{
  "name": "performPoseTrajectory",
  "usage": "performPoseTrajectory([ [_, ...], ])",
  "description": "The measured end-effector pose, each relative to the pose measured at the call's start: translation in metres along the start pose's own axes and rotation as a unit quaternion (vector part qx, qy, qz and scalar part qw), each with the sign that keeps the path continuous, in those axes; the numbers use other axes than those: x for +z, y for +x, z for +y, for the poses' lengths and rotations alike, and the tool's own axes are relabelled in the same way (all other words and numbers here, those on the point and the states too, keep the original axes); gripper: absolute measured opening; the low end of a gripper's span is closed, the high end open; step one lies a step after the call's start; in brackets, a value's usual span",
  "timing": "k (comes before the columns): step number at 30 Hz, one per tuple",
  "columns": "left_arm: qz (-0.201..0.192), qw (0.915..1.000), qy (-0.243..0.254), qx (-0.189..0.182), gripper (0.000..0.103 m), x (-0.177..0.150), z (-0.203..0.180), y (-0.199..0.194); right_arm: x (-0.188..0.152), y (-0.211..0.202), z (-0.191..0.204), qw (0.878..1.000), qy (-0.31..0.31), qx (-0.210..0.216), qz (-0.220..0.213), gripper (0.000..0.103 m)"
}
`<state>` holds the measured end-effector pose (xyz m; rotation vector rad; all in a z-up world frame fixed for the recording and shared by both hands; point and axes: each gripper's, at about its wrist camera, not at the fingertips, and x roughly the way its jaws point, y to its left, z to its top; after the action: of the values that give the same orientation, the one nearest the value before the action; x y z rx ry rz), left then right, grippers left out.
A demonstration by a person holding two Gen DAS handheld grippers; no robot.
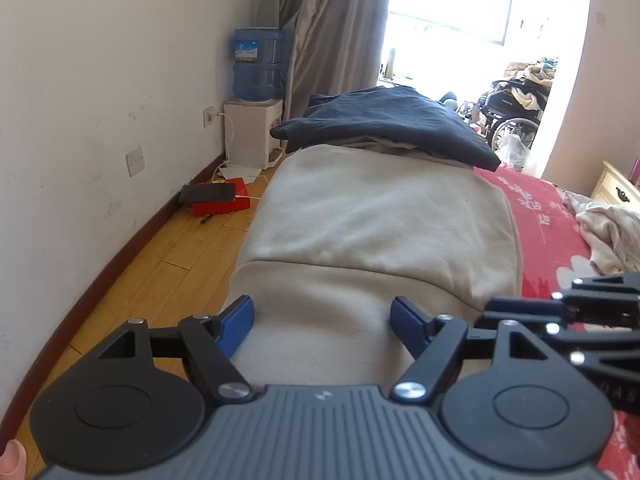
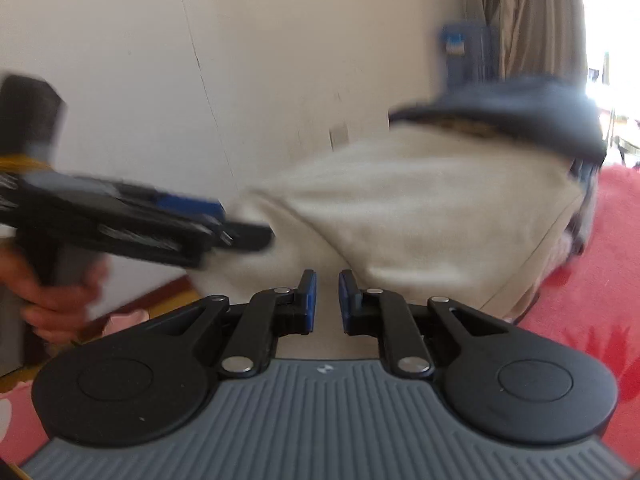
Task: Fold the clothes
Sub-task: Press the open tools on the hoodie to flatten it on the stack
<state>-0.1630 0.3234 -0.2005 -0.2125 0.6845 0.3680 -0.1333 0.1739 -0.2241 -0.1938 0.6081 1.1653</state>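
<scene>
Beige garment (image 1: 372, 232) on the red bedspread (image 1: 540, 216), both grippers at its near end.

Folded into a rounded block, the beige garment lies along the bedspread's left edge, with a dark navy garment (image 1: 384, 124) resting on its far end and a crumpled pale cloth (image 1: 604, 232) well off to its right. The left gripper (image 1: 322, 320) hovers over the garment's near end with fingers spread wide, gripping nothing. The right gripper (image 2: 327, 296) sits just beside it to the right; its fingers are drawn nearly together with a narrow gap, and through the motion blur I cannot tell whether any cloth is nipped. Such a block suits either a half-done fold or a finished one about to be stacked. Any regrasp would call for taking the near hem evenly on both sides, without dragging the navy piece.
</scene>
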Motion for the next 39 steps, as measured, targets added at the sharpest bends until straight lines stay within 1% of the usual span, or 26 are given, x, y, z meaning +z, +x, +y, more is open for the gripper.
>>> performPoseTrajectory([
  [1,0.002,1.0000,0.005,0.004,0.077,0.000,-0.002,0.000,-0.001,0.001,0.002,1.000,-0.006,-0.006,0.009,0.012],
  [2,0.004,0.9999,0.010,0.007,0.077,0.000,-0.005,0.001,-0.004,0.014,0.003,0.999,-0.016,-0.014,0.033,0.011],
  [3,0.005,0.9998,0.015,0.011,0.078,0.000,-0.007,0.001,-0.010,0.028,0.003,0.997,-0.034,-0.031,0.068,0.010],
  [4,0.005,0.9995,0.024,0.018,0.078,0.000,-0.011,0.000,-0.017,0.037,0.002,0.994,-0.046,-0.043,0.090,0.009],
  [6,0.002,0.9987,0.043,0.028,0.078,0.001,-0.018,-0.003,-0.011,0.028,-0.004,0.995,-0.020,-0.041,0.091,0.010],
  [9,0.008,0.9982,0.048,0.035,0.078,0.003,-0.021,-0.001,0.019,-0.001,-0.013,0.999,0.030,-0.039,0.019,0.011],
  [11,0.009,0.9978,0.051,0.041,0.078,0.003,-0.024,0.000,0.039,-0.002,-0.019,0.997,0.043,-0.062,-0.009,0.011],
  [13,0.010,0.9974,0.054,0.047,0.078,0.002,-0.027,0.000,0.050,0.015,-0.030,0.995,0.061,-0.083,-0.014,0.011],
  [14,0.010,0.9970,0.057,0.051,0.078,0.002,-0.029,-0.001,0.050,0.028,-0.037,0.994,0.070,-0.090,-0.001,0.011],
  [15,0.013,0.9968,0.060,0.051,0.078,0.002,-0.031,-0.001,0.045,0.046,-0.044,0.992,0.080,-0.095,0.029,0.011],
  [16,0.018,0.9963,0.068,0.050,0.078,0.002,-0.033,0.000,0.035,0.064,-0.051,0.989,0.087,-0.097,0.075,0.011],
  [17,0.015,0.9954,0.077,0.056,0.078,0.001,-0.037,-0.001,0.029,0.071,-0.053,0.989,0.073,-0.098,0.081,0.011],
  [18,0.012,0.9941,0.087,0.064,0.078,0.001,-0.040,-0.002,0.028,0.071,-0.051,0.990,0.051,-0.101,0.081,0.011],
  [20,0.014,0.9926,0.095,0.073,0.078,0.002,-0.044,-0.002,0.041,0.061,-0.051,0.991,0.044,-0.103,0.075,0.011],
  [23,0.022,0.9926,0.091,0.078,0.078,0.005,-0.046,0.000,0.061,0.038,-0.055,0.994,0.056,-0.093,0.003,0.011],
  [24,0.024,0.9923,0.091,0.081,0.078,0.005,-0.047,0.000,0.066,0.038,-0.057,0.994,0.055,-0.092,-0.010,0.011],
  [25,0.025,0.9920,0.091,0.084,0.078,0.006,-0.049,0.000,0.069,0.042,-0.059,0.994,0.051,-0.096,-0.010,0.011],
  [26,0.026,0.9914,0.095,0.087,0.078,0.006,-0.050,0.000,0.069,0.053,-0.062,0.994,0.050,-0.097,0.004,0.011],
  [27,0.027,0.9908,0.098,0.090,0.078,0.007,-0.052,0.000,0.064,0.070,-0.067,0.994,0.051,-0.093,0.037,0.011],
  [29,0.028,0.9889,0.110,0.096,0.078,0.006,-0.058,0.001,0.046,0.091,-0.070,0.993,0.038,-0.089,0.069,0.011],
  [30,0.029,0.9878,0.116,0.100,0.078,0.006,-0.061,0.001,0.042,0.091,-0.069,0.993,0.027,-0.091,0.065,0.011],
  [32,0.029,0.9857,0.127,0.107,0.078,0.006,-0.066,0.001,0.043,0.090,-0.068,0.993,0.033,-0.091,0.064,0.011],
  [39,0.035,0.9823,0.140,0.119,0.078,0.010,-0.071,0.002,0.041,0.088,-0.071,0.994,0.036,-0.080,0.058,0.011],
])
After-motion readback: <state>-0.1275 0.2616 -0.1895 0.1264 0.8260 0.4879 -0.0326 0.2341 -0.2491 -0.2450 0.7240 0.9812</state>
